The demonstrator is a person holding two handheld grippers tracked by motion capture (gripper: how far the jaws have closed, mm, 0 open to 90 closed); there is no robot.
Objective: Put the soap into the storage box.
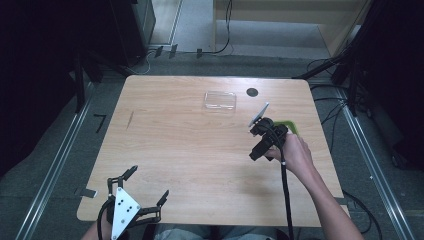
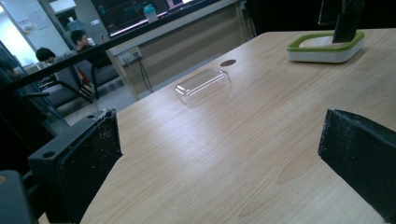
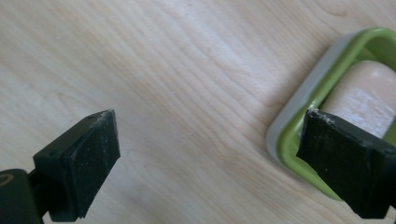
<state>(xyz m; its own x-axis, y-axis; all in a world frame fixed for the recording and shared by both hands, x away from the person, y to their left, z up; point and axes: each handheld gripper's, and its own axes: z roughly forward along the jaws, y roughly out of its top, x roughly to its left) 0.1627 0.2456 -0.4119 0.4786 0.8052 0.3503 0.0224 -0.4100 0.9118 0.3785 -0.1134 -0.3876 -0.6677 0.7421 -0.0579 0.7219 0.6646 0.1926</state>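
Beside the right gripper (image 1: 260, 131), whose jaws stand wide apart with nothing between them, sits a green-rimmed white container (image 3: 322, 126) on the worktop (image 1: 190, 150), a pale rounded thing inside it. Beyond that gripper lies a clear plastic lid (image 1: 220, 100), and past it a dark round spot (image 1: 252, 92). Well apart, the left gripper (image 1: 147, 187) hangs at the near edge, jaws spread and empty.
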